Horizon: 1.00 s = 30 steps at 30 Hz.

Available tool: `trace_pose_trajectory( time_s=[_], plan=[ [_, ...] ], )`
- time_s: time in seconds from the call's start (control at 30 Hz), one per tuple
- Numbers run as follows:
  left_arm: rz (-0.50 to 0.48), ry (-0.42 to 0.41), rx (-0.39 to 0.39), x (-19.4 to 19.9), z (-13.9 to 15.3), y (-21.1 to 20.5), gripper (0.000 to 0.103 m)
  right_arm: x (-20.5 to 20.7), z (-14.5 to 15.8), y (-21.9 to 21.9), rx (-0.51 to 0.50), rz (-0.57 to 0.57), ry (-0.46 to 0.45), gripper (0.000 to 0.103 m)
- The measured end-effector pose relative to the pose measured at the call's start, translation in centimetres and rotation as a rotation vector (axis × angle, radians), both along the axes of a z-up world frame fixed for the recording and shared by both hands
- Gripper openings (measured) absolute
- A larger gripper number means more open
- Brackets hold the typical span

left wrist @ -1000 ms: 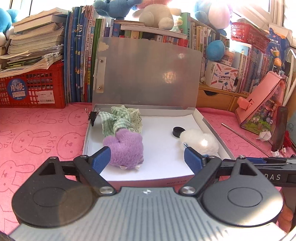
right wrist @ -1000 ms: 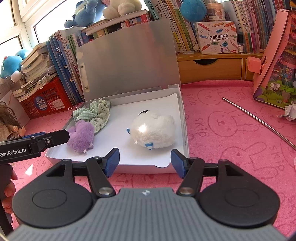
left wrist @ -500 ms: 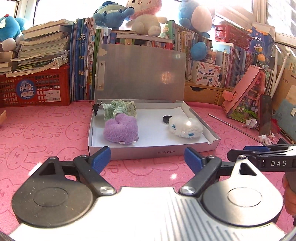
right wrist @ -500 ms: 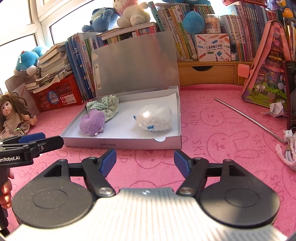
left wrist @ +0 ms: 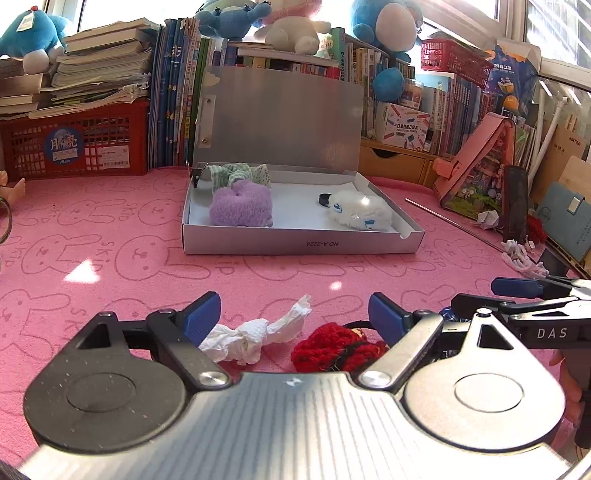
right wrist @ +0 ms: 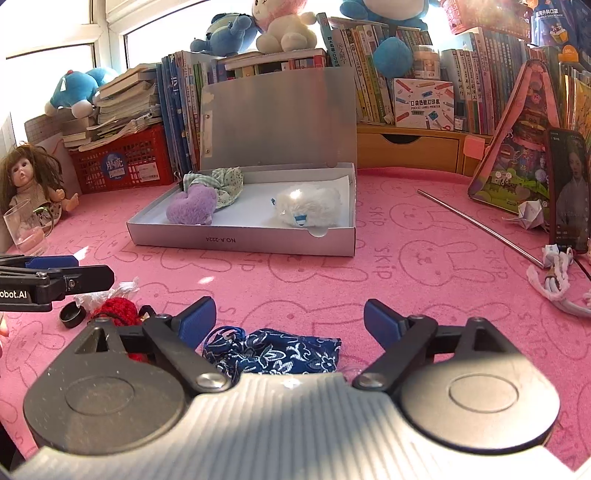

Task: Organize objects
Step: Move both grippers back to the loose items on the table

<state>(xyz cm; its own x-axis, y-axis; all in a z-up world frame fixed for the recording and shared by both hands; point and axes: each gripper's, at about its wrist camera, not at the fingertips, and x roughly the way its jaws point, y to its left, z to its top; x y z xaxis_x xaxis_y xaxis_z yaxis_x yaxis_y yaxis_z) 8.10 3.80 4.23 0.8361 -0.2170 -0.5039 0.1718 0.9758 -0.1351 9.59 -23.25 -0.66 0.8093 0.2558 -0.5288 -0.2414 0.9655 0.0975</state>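
At the worktop's near edge, your tools gape empty: two plushes boxed, pouch, red knit, tissue remain.

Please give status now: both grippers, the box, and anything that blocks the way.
Left gripper open over red knit item and crumpled tissue. Right gripper open, jaws just widened, over blue floral pouch. Box open, two plush inside. Nothing blocking.

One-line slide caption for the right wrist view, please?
Open right gripper above blue floral pouch; two plush toys in grey box.

Sunlit windows behind crowded bookshelves; pink bunny-print tablecloth below.
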Motion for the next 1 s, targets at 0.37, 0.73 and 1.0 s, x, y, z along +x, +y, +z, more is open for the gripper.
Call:
trace_pose_trajectory(
  time_s=[0.37,0.73,1.0],
  plan=[
    [-0.054,0.029,-0.041,-2.4,-1.5,-1.6,0.095,-1.0,-2.0,1.1,-0.034,0.020,-0.002,0.099],
    [-0.023,0.053,-0.045,-1.5,-3.2,-2.1,0.095,-0.8,-2.9,2.0,-0.067,0.060,-0.005,0.101],
    [-0.004,0.077,-0.051,-1.1,-4.1,-2.5,0.095,-0.4,-3.2,2.8,-0.099,0.088,0.025,0.102]
  ],
)
